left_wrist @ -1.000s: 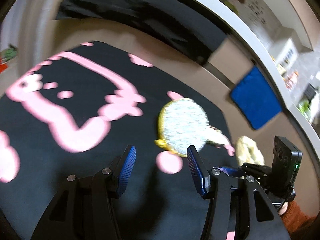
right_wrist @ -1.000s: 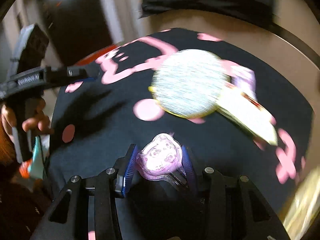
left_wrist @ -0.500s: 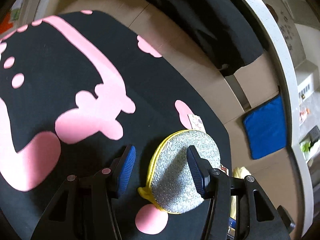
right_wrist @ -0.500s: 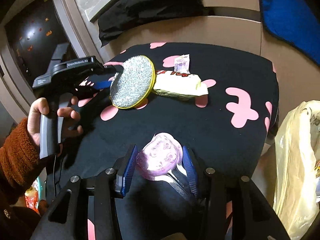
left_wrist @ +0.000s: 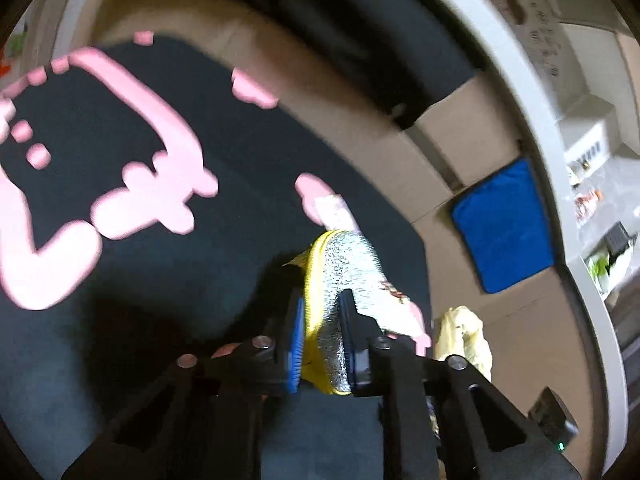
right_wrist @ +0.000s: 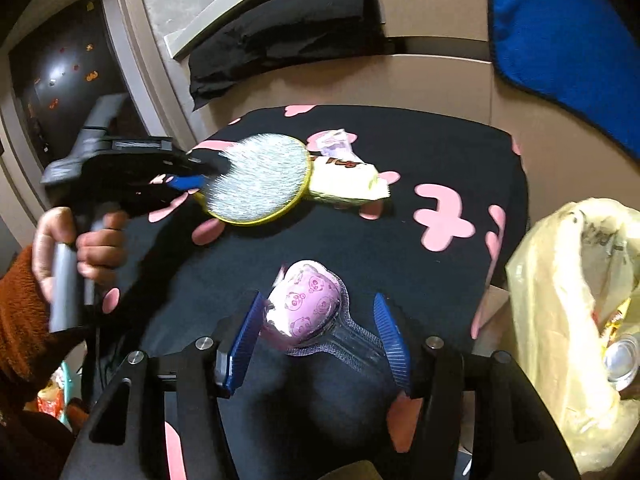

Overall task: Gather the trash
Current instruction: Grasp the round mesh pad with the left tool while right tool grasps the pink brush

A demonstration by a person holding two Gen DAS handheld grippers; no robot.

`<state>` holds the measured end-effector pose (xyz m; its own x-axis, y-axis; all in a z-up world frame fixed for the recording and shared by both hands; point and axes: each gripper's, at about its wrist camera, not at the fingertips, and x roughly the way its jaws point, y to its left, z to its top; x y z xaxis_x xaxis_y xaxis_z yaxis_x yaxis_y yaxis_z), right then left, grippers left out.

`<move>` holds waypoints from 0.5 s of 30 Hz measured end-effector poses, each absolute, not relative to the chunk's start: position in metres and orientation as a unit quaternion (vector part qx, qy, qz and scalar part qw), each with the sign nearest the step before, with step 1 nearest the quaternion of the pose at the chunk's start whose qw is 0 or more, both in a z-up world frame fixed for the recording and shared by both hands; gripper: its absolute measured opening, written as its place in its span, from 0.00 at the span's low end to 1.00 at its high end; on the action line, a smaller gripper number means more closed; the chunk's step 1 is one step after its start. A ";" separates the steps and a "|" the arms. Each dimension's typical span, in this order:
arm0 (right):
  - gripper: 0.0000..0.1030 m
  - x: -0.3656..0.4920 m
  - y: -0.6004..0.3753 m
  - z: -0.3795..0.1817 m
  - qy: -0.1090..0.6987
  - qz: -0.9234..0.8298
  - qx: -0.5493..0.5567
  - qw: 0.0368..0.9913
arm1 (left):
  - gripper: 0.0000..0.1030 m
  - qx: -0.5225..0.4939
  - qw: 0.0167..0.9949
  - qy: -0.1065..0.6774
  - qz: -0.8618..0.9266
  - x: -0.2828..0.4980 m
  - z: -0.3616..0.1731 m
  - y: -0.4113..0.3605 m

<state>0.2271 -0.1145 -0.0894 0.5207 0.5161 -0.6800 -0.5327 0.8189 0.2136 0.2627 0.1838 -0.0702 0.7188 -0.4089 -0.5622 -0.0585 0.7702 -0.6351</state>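
Note:
A round silver pad with a yellow rim (left_wrist: 352, 264) stands on edge between the pads of my left gripper (left_wrist: 322, 300), whose jaws are closing and press on it. The right wrist view shows the same pad (right_wrist: 256, 178) held by the left gripper (right_wrist: 204, 170) in a person's hand. My right gripper (right_wrist: 319, 300) is opening. A pink packet with a clear tail (right_wrist: 304, 296) leans on its left pad, clear of the right pad. A yellow-white snack wrapper (right_wrist: 344, 182) and a small purple wrapper (right_wrist: 334, 144) lie on the black cloth with pink shapes (right_wrist: 400, 248).
A yellowish plastic bag (right_wrist: 568, 300) hangs open at the table's right edge with a can (right_wrist: 620, 360) inside. A blue cloth (right_wrist: 560, 40) drapes over beige boxes behind. A black garment (right_wrist: 280, 40) lies at the back.
My left gripper slid forward around the silver pad and closed on it, tipping it up on edge. My right jaws spread wider, and the pink packet now touches only the left pad.

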 end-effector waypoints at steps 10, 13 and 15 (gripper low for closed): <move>0.59 0.208 -0.114 -0.087 0.365 0.287 -0.038 0.885 | 0.13 -0.182 0.925 0.330 -0.049 0.180 -0.035 0.159; 0.60 0.207 -0.109 -0.088 0.375 0.309 -0.052 0.873 | 0.13 -0.195 0.916 0.348 -0.049 0.174 -0.044 0.160; 0.60 0.209 -0.106 -0.089 0.387 0.322 -0.065 0.861 | 0.13 -0.202 0.912 0.353 -0.046 0.171 -0.047 0.160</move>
<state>0.2089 -0.1060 -0.0886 0.4925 0.5053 -0.7086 -0.6055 0.7838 0.1381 0.1709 0.1605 -0.0470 0.7463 -0.2264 -0.6259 -0.0590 0.9142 -0.4010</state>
